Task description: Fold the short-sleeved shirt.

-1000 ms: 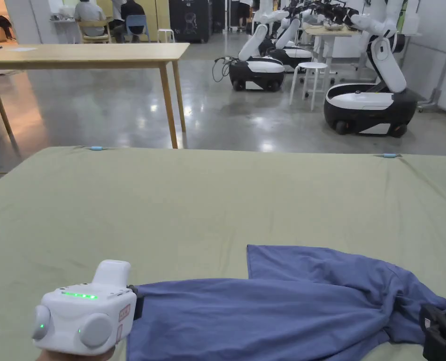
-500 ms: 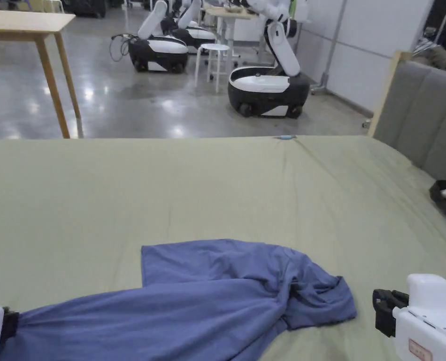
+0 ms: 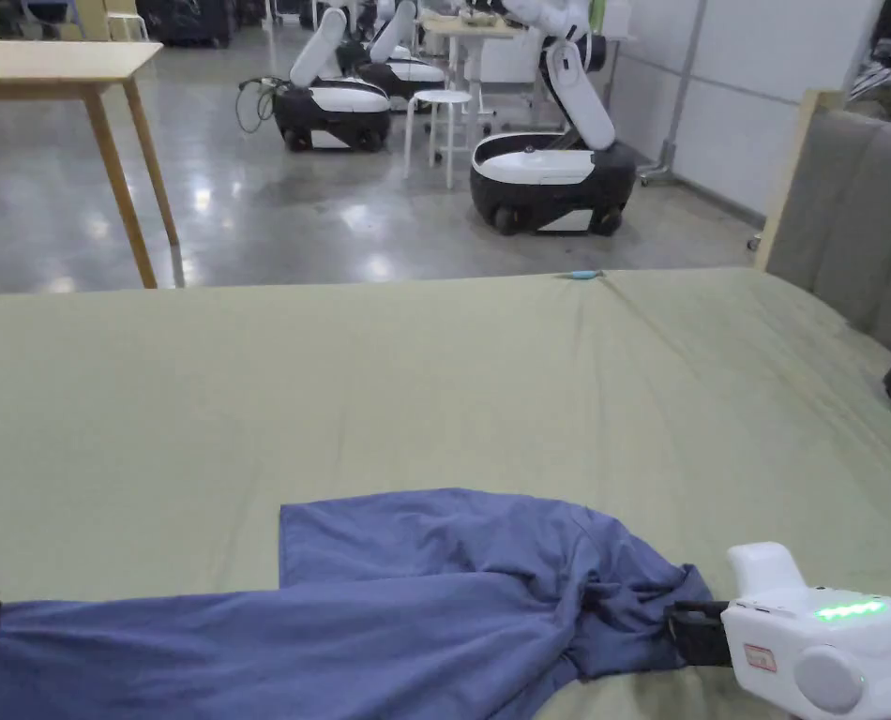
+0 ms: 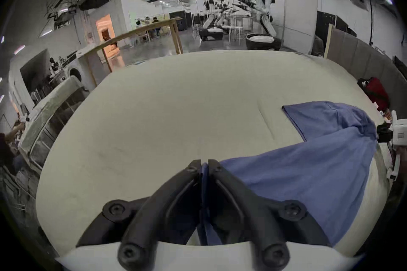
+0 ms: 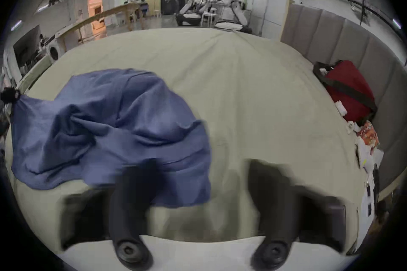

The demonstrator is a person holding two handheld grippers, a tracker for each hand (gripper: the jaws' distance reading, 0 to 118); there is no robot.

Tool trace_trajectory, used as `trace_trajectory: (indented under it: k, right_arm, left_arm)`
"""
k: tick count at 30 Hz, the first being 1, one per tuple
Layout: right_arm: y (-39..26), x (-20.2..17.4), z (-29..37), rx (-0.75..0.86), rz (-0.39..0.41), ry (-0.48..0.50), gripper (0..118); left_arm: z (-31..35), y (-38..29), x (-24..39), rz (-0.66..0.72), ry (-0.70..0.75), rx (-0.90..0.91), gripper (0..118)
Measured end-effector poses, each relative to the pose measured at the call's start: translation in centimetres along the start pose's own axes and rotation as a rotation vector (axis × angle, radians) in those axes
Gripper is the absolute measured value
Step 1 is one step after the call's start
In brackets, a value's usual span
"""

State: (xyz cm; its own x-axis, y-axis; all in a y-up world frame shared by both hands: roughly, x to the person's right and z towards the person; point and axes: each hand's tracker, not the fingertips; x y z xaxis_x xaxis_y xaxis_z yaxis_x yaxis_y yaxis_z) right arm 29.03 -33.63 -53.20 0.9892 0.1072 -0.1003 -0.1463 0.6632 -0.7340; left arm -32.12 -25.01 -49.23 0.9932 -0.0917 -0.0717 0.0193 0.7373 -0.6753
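Shirt (image 3: 415, 609) lies crumpled on the sheet (image 3: 434, 375) at my 6 o'clock, same spot as 0.5 s back. My left gripper (image 4: 204, 167) is clamped on its left end. My right gripper (image 5: 198, 167) has its jaws spread, one over the shirt's right edge; it has closed in from the gap earlier and now touches the cloth. Red bag (image 5: 350, 90) at 3 o'clock.

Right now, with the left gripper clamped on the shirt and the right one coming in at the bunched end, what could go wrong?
1. The right gripper is open, and the blue shirt lies bunched there; it may pinch several layers instead of one edge.
2. The left gripper holds only a thin fold, which a hard pull could slip free.
3. Dragging could wrinkle the green sheet.
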Motion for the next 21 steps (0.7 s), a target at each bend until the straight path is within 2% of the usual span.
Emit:
trace_trajectory:
  k: [2, 4, 6, 9, 16, 21]
  right_arm:
    - [0.1, -1.0, 0.0, -0.016, 0.057, 0.037, 6]
    - [0.2, -0.8, 0.8, -0.014, 0.037, 0.024, 6]
    - [0.7, 0.2, 2.2, 0.007, -0.072, 0.082, 5]
    - [2.6, 1.8, 5.6, 0.067, -0.146, 0.088, 5]
    - [12.3, 1.6, 16.8, 0.331, -0.086, 0.047, 5]
    - [19.7, 0.3, 24.0, 0.533, -0.055, -0.037, 5]
  left_arm:
    - [0.1, -0.1, 0.1, -0.021, 0.009, -0.004, 4]
    - [0.1, 0.0, 0.1, -0.031, 0.015, -0.006, 4]
    - [0.8, 0.1, -0.4, -0.036, 0.015, -0.001, 2]
    - [2.4, 1.3, -1.1, -0.062, 0.023, 0.047, 1]
    - [9.0, 9.7, -4.2, -0.044, 0.050, 0.219, 1]
    - [14.2, 17.0, -6.7, 0.003, 0.070, 0.381, 1]
